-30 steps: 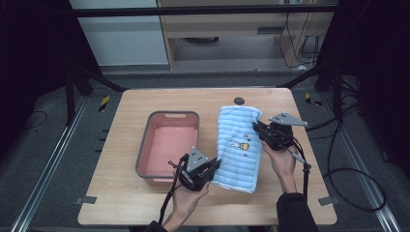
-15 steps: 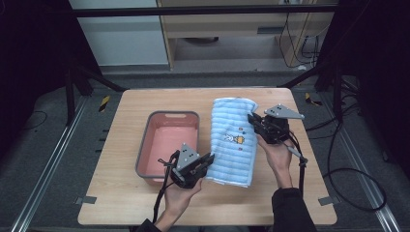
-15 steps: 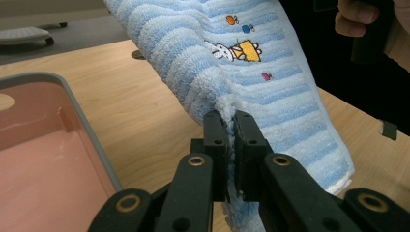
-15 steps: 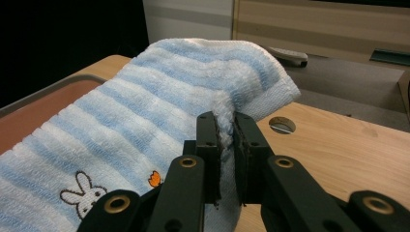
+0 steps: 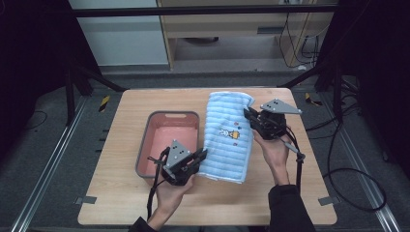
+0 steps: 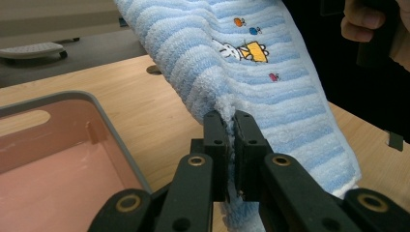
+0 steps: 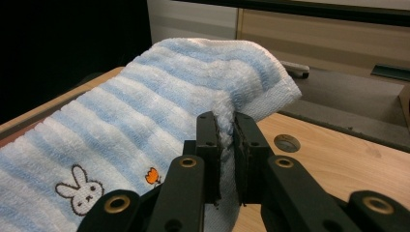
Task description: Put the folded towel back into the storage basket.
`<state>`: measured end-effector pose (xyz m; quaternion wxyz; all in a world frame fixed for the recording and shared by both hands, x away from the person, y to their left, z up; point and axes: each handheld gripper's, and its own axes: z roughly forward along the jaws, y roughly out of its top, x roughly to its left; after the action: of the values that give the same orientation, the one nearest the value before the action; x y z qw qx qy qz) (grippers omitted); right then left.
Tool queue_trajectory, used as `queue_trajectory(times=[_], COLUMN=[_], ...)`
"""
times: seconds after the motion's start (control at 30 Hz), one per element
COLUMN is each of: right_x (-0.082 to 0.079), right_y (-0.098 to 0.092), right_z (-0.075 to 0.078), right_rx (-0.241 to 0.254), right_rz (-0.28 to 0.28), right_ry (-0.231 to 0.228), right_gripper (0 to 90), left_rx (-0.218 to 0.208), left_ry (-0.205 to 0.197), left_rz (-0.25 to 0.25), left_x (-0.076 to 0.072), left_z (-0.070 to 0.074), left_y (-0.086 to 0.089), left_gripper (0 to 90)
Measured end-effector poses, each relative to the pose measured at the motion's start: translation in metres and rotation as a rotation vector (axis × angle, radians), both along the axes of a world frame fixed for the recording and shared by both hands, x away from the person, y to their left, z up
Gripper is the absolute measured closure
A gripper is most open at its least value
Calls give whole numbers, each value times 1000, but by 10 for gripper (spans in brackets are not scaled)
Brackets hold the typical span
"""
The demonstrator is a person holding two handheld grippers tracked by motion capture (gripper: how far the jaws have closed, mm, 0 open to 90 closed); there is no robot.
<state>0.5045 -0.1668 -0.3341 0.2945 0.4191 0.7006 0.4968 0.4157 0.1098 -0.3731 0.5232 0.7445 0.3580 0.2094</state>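
- Our left tool (image 6: 231,126) has its jaws pressed together on a fold of the towel (image 5: 227,135), at the near left edge, just beside the bin (image 5: 167,145).
- Our right tool (image 7: 226,129) likewise pinches a ridge of towel, at the far right edge near the top corner; in the right gripper view the cloth stands up between the jaws.
- The towel lies lengthwise on the surface (image 5: 121,116), right of the bin, with its bunny print facing up; the gripped edges are lifted, the middle looks to rest on the wood.
- We judge the step in hand to be carrying the towel by two edges, perhaps toward the bin or into a fold.
- To do it well, we keep both pinches firm, since each holds only a thin ridge of terry that could slip out.
- We raise both tools evenly and keep the span between them taut, so the cloth hangs flat.
- We watch the near left corner, which could catch the bin's rim.
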Motion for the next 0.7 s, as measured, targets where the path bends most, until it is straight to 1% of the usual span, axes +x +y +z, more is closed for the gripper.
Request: queue_trajectory(times=[0.13,0.17,0.3,0.47,0.7], right_x=[2,2,4,8,15], right_y=[6,8,17,27,44], right_z=[4,6,10,13,17], right_rx=[4,-1,-8,-10,-7], right_rz=[10,14,25,37,61], right_ry=[-7,-8,-16,-20,-28], right_gripper=[825,825,824,825,824], left_rx=[-13,-9,-19,-9,-14], left_ry=[-5,-5,-8,-14,-30], left_rz=[13,13,27,35,63], left_x=[1,1,3,3,2], left_z=[4,4,7,9,15], left_y=[8,9,16,22,38], left_gripper=[854,854,854,854,854])
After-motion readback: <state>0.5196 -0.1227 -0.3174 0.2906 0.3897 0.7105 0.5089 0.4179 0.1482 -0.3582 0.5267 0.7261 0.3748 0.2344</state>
